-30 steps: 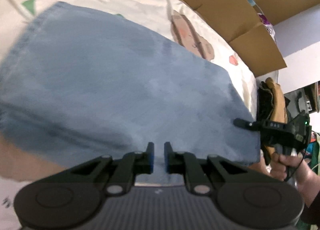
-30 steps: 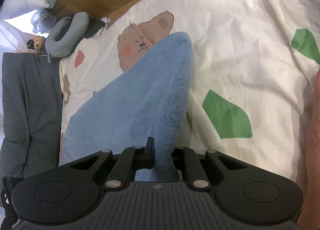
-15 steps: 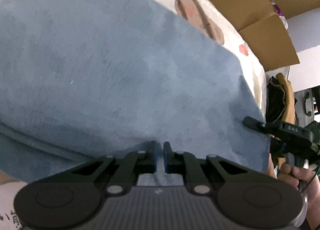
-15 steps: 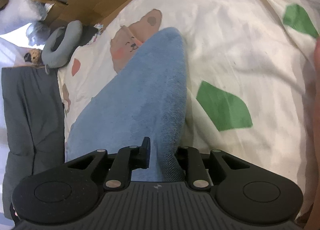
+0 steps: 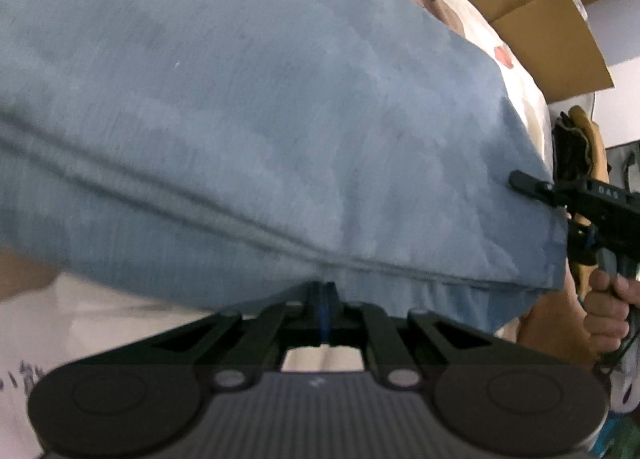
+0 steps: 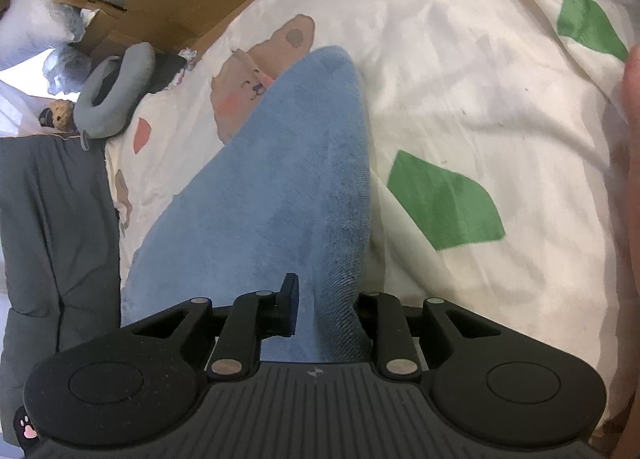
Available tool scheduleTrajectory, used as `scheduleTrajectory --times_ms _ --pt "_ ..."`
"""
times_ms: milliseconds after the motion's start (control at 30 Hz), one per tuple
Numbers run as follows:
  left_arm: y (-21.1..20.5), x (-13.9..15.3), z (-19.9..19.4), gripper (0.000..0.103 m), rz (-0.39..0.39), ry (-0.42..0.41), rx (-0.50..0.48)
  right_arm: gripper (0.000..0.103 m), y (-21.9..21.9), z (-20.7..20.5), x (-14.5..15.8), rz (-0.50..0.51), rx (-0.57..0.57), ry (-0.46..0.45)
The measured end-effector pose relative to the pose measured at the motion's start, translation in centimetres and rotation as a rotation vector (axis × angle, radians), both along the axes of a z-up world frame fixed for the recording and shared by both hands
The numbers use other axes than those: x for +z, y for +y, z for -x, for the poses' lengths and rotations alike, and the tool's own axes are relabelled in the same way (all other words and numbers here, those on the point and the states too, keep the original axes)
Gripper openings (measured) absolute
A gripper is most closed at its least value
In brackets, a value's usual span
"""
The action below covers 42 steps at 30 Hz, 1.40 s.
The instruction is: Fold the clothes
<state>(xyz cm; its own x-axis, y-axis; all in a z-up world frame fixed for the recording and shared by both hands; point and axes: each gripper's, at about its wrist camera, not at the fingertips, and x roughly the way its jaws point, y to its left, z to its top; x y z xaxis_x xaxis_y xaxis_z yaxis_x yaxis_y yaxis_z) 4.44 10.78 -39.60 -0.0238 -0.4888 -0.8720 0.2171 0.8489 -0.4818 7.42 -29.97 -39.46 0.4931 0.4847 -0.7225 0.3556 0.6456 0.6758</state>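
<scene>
the left gripper is clenched tight, blue pads together, at the near edge of the soft, napped blue garment, whose stitched seam runs across just ahead. the garment lies on a cream bedsheet printed with bears and green leaves. at its right corner the right gripper has just been opening, jaws loosened around a bunched fold. cardboard stands behind; a grey neck pillow lies far left.
</scene>
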Motion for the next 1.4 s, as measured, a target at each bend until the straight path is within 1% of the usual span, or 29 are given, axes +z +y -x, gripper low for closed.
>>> scheduleTrajectory --times_ms 33,133,233,333,400,533,567,600,667,733,833,967,1133,1300,1400 --pt "0.2 0.1 0.1 0.003 -0.007 0.014 -0.005 0.019 0.0 0.0 0.0 0.001 0.001 0.003" --pt "0.3 1.1 0.5 0.003 -0.021 0.022 -0.048 0.020 -0.1 0.0 0.1 0.004 0.002 0.012" --pt "1.0 2.8 -0.2 0.003 0.010 -0.007 -0.036 0.020 -0.1 -0.1 0.1 -0.004 -0.001 0.014" --pt "1.2 4.4 -1.7 0.010 0.005 -0.055 -0.010 0.020 -0.2 0.0 0.0 -0.011 -0.009 0.023" --pt "1.2 4.9 -2.8 0.020 0.000 -0.078 -0.004 0.021 -0.2 0.0 -0.1 -0.017 -0.016 0.026" --pt "0.1 4.4 -4.8 0.028 -0.038 -0.101 -0.014 0.023 -0.2 0.1 -0.2 -0.024 -0.030 0.026" --pt "-0.2 4.3 -5.2 0.035 -0.039 -0.104 -0.018 0.023 -0.2 0.1 -0.2 -0.025 -0.033 0.025" --pt "-0.6 4.2 -5.6 0.046 -0.037 -0.107 -0.022 0.023 -0.2 0.2 -0.2 -0.027 -0.036 0.024" --pt "-1.5 3.8 -6.4 0.055 -0.034 -0.112 -0.035 0.023 -0.2 0.2 -0.4 -0.023 -0.047 0.032" --pt "-2.2 3.2 -6.9 0.055 -0.044 -0.109 -0.052 0.023 -0.3 0.3 -0.5 -0.021 -0.061 0.042" --pt "-3.2 2.6 -7.7 0.055 -0.063 -0.128 -0.061 0.023 -0.1 0.2 -0.2 -0.008 -0.072 0.033" --pt "-3.5 2.8 -8.6 0.054 -0.071 -0.146 -0.048 0.024 0.2 0.0 -0.1 0.009 -0.062 0.020" --pt "-4.1 2.7 -10.0 0.054 -0.073 -0.173 -0.050 0.024 -0.1 0.3 -0.4 0.006 -0.062 0.013" --pt "-5.5 2.5 -11.4 0.054 -0.101 -0.217 -0.089 0.024 -0.3 0.7 -0.8 -0.008 -0.091 0.018" --pt "-6.0 2.6 -12.4 0.054 -0.100 -0.232 -0.084 0.024 -0.3 0.9 -0.9 -0.015 -0.105 0.013"
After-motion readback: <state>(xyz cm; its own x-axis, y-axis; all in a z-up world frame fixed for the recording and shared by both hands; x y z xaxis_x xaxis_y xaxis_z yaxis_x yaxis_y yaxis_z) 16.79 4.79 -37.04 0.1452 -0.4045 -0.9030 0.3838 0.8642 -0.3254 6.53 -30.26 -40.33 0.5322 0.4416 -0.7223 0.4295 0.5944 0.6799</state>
